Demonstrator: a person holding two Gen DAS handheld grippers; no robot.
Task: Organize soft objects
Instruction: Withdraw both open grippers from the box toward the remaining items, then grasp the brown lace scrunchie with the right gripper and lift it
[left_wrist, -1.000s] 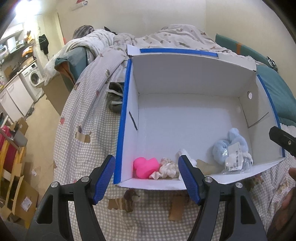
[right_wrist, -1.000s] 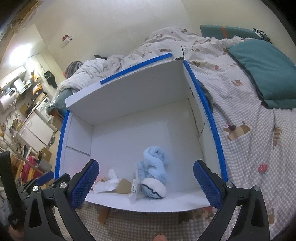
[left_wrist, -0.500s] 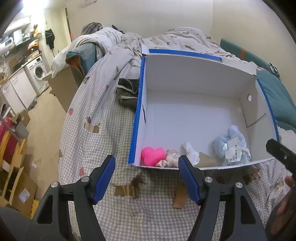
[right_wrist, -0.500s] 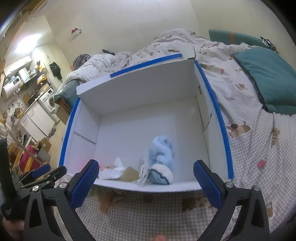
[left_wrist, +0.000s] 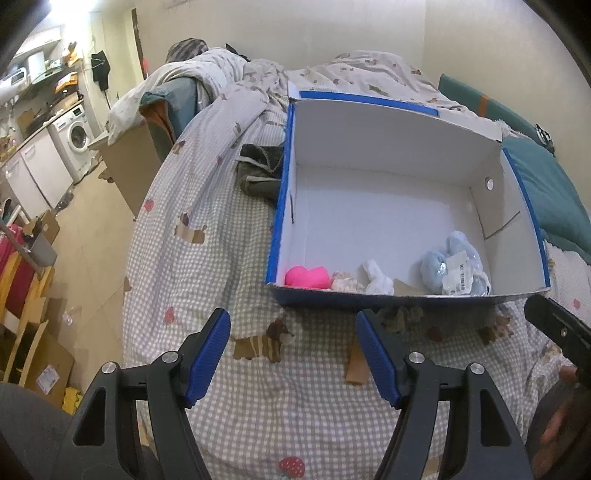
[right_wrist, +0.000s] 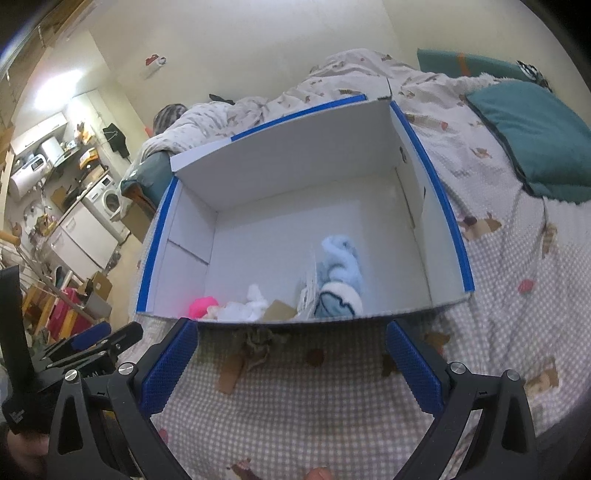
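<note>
A white cardboard box (left_wrist: 391, 155) (right_wrist: 295, 147) with blue-taped edges sits on the checked bedspread. Along its near wall lie a pink soft toy (left_wrist: 307, 277) (right_wrist: 202, 306), a pale scrunchie (left_wrist: 345, 284), a white cloth piece (left_wrist: 376, 277) (right_wrist: 243, 308) and a light blue plush in a clear wrapper (left_wrist: 452, 264) (right_wrist: 340, 280). My left gripper (left_wrist: 293, 356) hangs open over the bedspread in front of the box, holding nothing. My right gripper (right_wrist: 291, 365) is open too, just short of the box's near wall, empty.
A dark folded garment (left_wrist: 260, 171) lies left of the box. A teal pillow (right_wrist: 532, 133) rests at the right. A brown card scrap (left_wrist: 356, 363) (right_wrist: 231, 374) lies on the bedspread before the box. Beyond the bed's left edge are floor, cartons and a washing machine (left_wrist: 75, 136).
Both grippers have drawn back from the box, so its near wall now lies ahead of the fingertips and more bedspread shows. Nothing in the box has shifted; both stay open.
</note>
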